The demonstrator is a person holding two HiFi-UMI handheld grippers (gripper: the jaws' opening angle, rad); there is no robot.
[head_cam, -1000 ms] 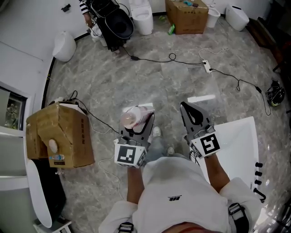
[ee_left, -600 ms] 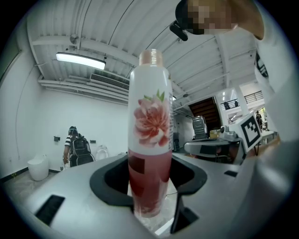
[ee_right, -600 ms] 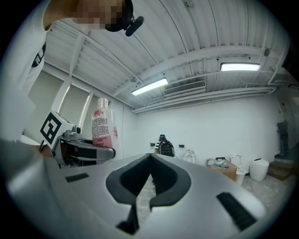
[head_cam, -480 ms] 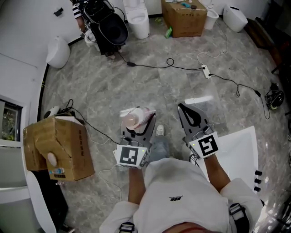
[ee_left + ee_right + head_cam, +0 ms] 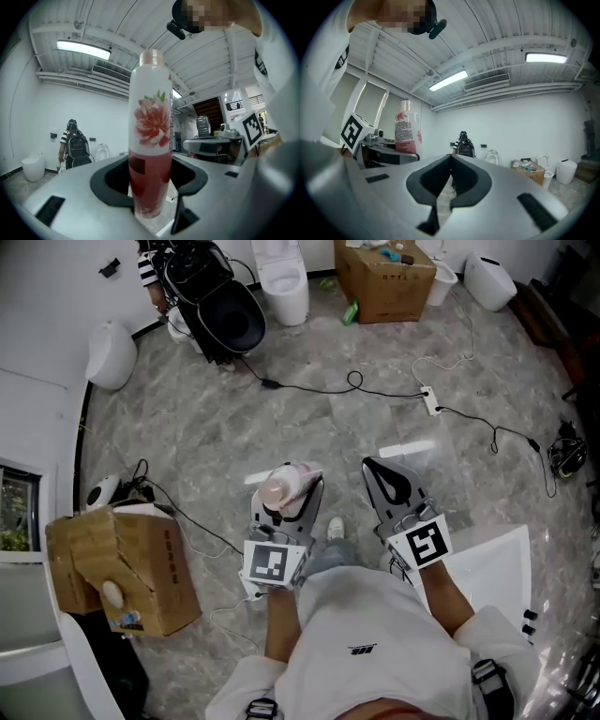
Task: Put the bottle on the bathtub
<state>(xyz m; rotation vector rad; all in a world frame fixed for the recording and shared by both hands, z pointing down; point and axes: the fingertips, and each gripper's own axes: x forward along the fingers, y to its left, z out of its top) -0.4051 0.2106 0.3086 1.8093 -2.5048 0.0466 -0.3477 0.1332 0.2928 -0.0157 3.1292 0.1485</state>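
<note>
both grippers have travelled with you across the grey stone-pattern floor (image 5: 309, 418) since a second ago: the cardboard box (image 5: 117, 568) and the white panel (image 5: 497, 568) have each slid toward the bottom of the head view, while the grip looks unchanged. at 8 o'clock of your left gripper (image 5: 289, 495) sits that box, well apart from it. the left gripper's jaws stand fairly wide, but only because they are clamped on the bottle (image 5: 151, 140), pads pressing low on its pink, flower-printed body. it rides upright, cap up, likely so that nothing shifts or spills on the walk. just beside it at 3 o'clock, your right gripper (image 5: 386, 480) has its jaws closed together with nothing between them, held level alongside and apparently spare for now. at 4 o'clock of that gripper lies the white panel; whether it belongs to a bathtub cannot be told, and no tub shows clearly in any view. at 1 o'clock a cable and power strip (image 5: 430, 401) cross the floor, worth stepping round. judged from this, the carry is under way and the placing is not yet begun.
</note>
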